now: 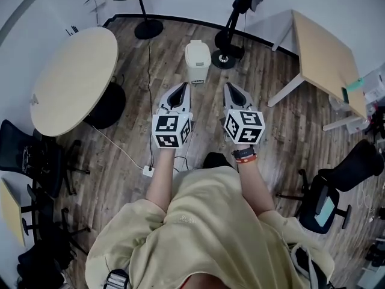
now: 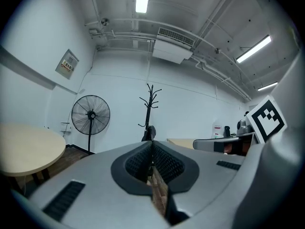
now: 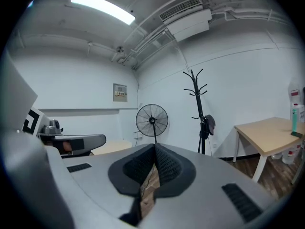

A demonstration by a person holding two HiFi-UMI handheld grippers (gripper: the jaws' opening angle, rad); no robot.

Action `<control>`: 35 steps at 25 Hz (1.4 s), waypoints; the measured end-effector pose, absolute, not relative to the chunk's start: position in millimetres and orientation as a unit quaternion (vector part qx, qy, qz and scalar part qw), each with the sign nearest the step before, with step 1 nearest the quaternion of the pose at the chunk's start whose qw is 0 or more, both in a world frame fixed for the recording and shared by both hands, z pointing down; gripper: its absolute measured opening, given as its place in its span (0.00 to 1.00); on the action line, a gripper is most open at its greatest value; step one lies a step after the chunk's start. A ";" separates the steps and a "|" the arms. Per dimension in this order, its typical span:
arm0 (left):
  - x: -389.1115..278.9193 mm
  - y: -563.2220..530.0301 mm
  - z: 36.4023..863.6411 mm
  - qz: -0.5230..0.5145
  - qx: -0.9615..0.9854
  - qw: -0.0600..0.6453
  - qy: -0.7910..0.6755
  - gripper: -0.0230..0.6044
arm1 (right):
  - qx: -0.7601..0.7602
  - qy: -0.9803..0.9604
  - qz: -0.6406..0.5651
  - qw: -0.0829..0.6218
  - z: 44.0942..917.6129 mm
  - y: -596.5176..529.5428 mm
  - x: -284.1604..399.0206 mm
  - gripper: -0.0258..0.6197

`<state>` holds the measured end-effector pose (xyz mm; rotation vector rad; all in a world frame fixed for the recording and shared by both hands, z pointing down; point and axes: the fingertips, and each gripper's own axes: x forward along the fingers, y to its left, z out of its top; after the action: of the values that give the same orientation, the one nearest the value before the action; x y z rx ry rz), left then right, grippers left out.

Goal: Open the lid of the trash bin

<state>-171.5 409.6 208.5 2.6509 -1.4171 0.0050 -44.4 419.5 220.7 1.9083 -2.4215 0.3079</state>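
Two hand-held grippers point forward over a wood-plank floor (image 1: 126,131) toward a small white trash bin (image 1: 197,62), which stands on the floor just beyond their tips, near the far wall, its lid (image 1: 197,52) down. The left gripper (image 1: 181,88) and right gripper (image 1: 230,89) are held side by side, a little apart, by a person in a pale yellow shirt (image 1: 204,221) who wears a watch (image 1: 243,153) on the right wrist. In the left gripper view, the left gripper (image 2: 152,143) has its ribbed black pads pressed together at the tips with nothing between them; the right gripper view shows the right gripper (image 3: 155,147) closed the same way, also empty. Neither touches the bin. A round table (image 1: 75,77) sits to the left and a rectangular table (image 1: 325,53) to the right; a pedestal fan (image 2: 90,114) and a coat stand (image 2: 150,109) stand against the white wall behind the bin. A black office chair (image 1: 328,200) sits at the right.
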 end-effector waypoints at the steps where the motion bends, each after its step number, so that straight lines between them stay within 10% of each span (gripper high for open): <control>1: -171.7 408.2 208.8 0.002 0.881 0.068 -0.469 0.08 | 0.612 -0.784 0.102 0.022 222.1 418.3 -48.2 0.06; 35: -90.4 106.9 232.5 0.043 0.854 0.102 -0.508 0.08 | 0.534 -0.825 0.187 0.008 252.4 93.7 21.0 0.06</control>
<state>-90.4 106.9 232.5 2.5221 -1.4998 0.1264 21.0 93.7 252.4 1.6697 -2.5777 0.5832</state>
